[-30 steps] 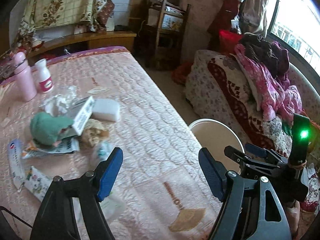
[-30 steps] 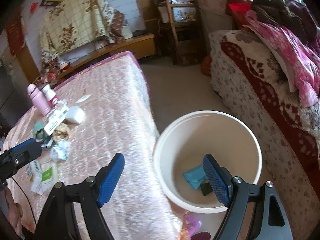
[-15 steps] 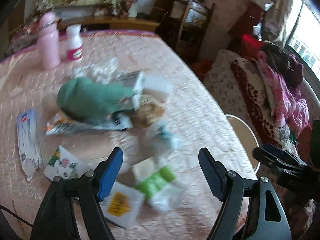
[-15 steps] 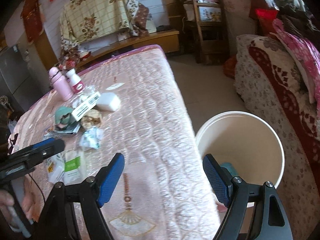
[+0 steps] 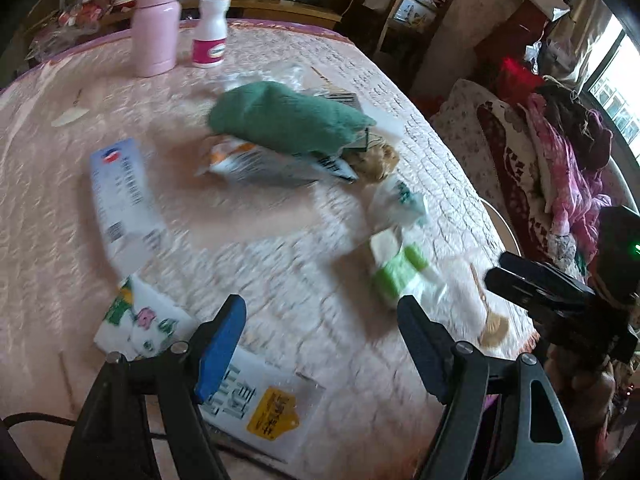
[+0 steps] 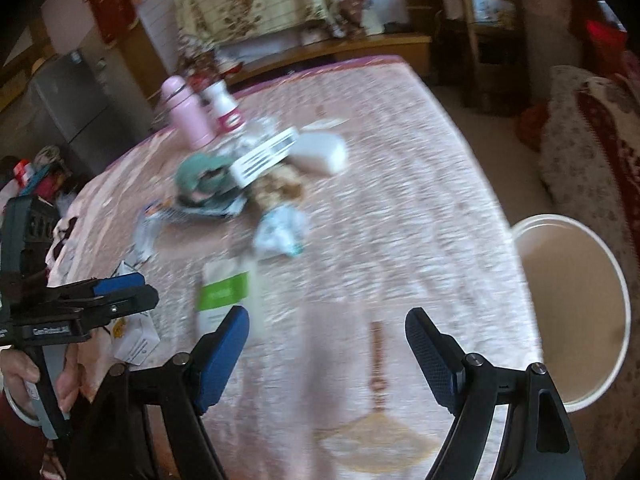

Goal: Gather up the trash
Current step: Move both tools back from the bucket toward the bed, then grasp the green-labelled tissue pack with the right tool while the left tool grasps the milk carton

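My left gripper (image 5: 320, 344) hung released over the near edge of the pink quilted bed (image 5: 280, 272), nothing between its fingers, a white packet with a yellow label (image 5: 264, 408) lying beneath them. The trash sat mid-bed: a long white wrapper (image 5: 124, 204) toward the left, a green cloth (image 5: 288, 118) heaped over wrappers in the middle, a green-and-white packet (image 5: 400, 268) nearer the right edge. At the far edge stood a pink flask (image 5: 156, 20) beside a white bottle (image 5: 210, 32). My right gripper (image 6: 326, 354) was likewise released, empty, above the near edge. The white bucket (image 6: 576, 312) stood on the floor off the bed's right edge.
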The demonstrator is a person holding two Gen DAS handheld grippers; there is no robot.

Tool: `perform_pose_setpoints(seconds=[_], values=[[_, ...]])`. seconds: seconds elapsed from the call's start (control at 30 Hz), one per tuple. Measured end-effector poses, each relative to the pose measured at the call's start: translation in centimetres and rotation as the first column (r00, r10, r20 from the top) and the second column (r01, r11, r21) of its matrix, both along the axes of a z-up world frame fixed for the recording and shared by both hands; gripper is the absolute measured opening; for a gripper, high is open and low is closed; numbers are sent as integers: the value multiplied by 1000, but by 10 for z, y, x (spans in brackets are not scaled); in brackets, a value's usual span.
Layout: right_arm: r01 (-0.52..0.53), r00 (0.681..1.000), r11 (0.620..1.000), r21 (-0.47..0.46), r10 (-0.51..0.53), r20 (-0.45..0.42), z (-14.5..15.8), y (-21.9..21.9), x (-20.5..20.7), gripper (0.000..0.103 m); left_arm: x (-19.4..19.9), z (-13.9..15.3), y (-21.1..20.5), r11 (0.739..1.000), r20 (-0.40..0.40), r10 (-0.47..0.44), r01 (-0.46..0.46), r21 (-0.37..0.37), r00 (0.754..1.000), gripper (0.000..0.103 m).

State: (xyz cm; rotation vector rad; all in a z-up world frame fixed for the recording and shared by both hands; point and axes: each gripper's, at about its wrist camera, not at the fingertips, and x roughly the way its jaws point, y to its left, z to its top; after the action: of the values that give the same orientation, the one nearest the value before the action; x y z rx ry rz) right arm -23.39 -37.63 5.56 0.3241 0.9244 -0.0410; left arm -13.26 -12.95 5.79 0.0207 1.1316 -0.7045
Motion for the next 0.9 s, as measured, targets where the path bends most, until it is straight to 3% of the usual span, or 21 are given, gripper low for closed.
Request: perform_pose_setpoints(seconds=[0.17,0.4,0.67,0.9], values=[[-73,997,997,8,73,-16,-8,29,15,84,-10,9,26,999,27,52,-52,8,998,78],[-120,992,993,2,120,-24,-13,52,30,84,-12,16,59,981,60,193,-193,-4,979,80],[-155,987,988,-12,155,-31,-14,64,39,84,-17,5,109,934,62,348,-352,60,935,80],[-153,988,988,-13,152,-39,-15,60,41,84,-6,-13,142,893,68,426,-432,126,902,80]])
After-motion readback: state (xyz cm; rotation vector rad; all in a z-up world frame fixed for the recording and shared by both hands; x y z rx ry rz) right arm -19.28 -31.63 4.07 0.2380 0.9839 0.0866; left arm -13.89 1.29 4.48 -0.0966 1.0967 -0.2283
